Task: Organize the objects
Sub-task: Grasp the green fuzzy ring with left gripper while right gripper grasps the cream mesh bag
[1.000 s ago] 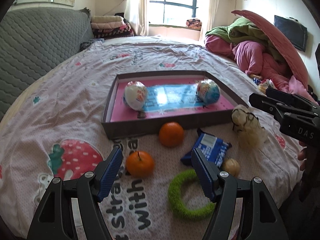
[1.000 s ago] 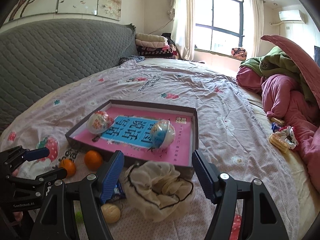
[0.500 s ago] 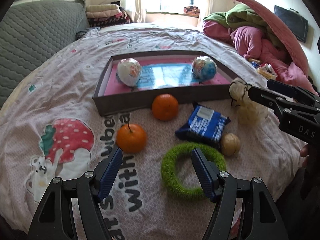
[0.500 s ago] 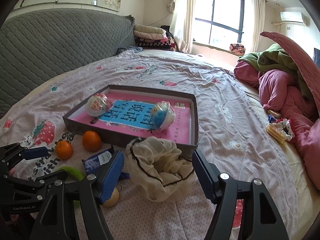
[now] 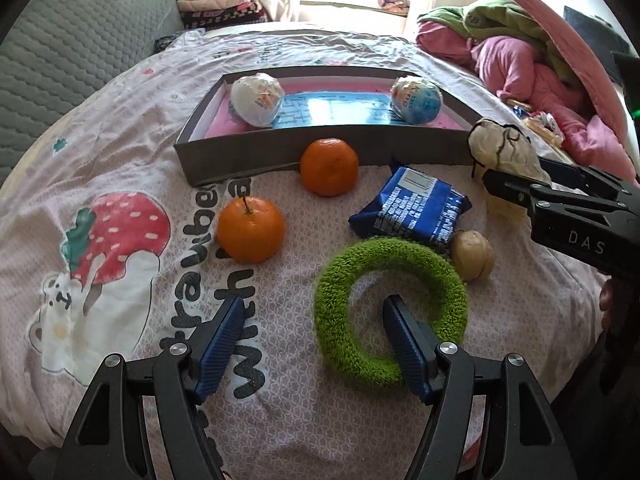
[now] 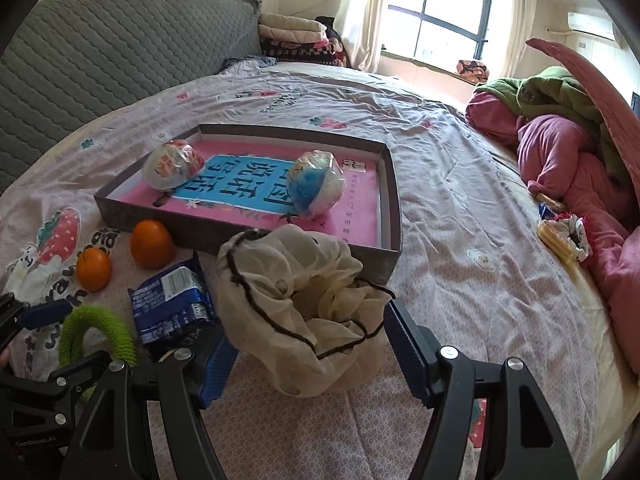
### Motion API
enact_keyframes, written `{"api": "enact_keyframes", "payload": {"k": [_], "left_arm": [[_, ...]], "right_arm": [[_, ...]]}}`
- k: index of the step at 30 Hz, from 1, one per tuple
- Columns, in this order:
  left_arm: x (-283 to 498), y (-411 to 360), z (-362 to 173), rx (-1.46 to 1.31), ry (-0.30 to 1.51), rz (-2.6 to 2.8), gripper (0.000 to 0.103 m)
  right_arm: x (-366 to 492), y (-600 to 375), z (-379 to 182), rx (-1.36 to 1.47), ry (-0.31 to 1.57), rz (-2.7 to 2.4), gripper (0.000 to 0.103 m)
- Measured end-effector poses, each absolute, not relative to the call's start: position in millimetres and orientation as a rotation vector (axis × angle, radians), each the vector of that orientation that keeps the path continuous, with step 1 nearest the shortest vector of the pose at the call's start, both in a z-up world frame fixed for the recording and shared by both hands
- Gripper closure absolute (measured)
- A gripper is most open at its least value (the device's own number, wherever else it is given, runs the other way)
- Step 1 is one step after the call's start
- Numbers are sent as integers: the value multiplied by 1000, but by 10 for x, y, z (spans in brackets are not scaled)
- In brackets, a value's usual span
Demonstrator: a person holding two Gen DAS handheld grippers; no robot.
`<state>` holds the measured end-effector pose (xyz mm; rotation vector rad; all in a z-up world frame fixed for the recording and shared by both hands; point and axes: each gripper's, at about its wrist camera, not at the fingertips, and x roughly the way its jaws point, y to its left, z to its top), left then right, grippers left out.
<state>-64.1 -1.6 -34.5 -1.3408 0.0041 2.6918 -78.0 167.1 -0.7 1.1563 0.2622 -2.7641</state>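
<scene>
On bedsheet near front edge: fuzzy green fabric ring (image 5: 390,312), lying flat, just beside blue snack packet (image 5: 416,210) and walnut (image 5: 472,254). Probably light, soft, squashy; best pinched across band, not whole hoop. Left gripper (image 5: 310,344) spread wide, one pad inside ring hole, nothing clamped. Cream drawstring mesh pouch (image 6: 304,304) floppy, likely light; grab bunched top. Right gripper (image 6: 308,354) open, straddling pouch, not squeezing. Two oranges (image 5: 251,229) nearby, grey tray (image 5: 320,148) behind.

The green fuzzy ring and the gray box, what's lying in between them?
The blue snack packet lies between the green ring and the gray box, with an orange beside it, clearest in the left wrist view.
</scene>
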Motion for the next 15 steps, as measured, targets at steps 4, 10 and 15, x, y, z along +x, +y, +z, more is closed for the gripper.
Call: {"api": "enact_keyframes", "payload": {"k": [4,10,15], "left_arm": [[-619,42,-354,-1322,51,2715,31],[-596,64,-330,-1304,20,2675,62],[-560,103,-322,-1272,6,2640,91]], "right_arm": [[-804,1673,-31,1166,275,-2774,46],[-823,1699,-55,1183,265,-2764,62],[-840,1740,-63,1184,222,-2746,70]]}}
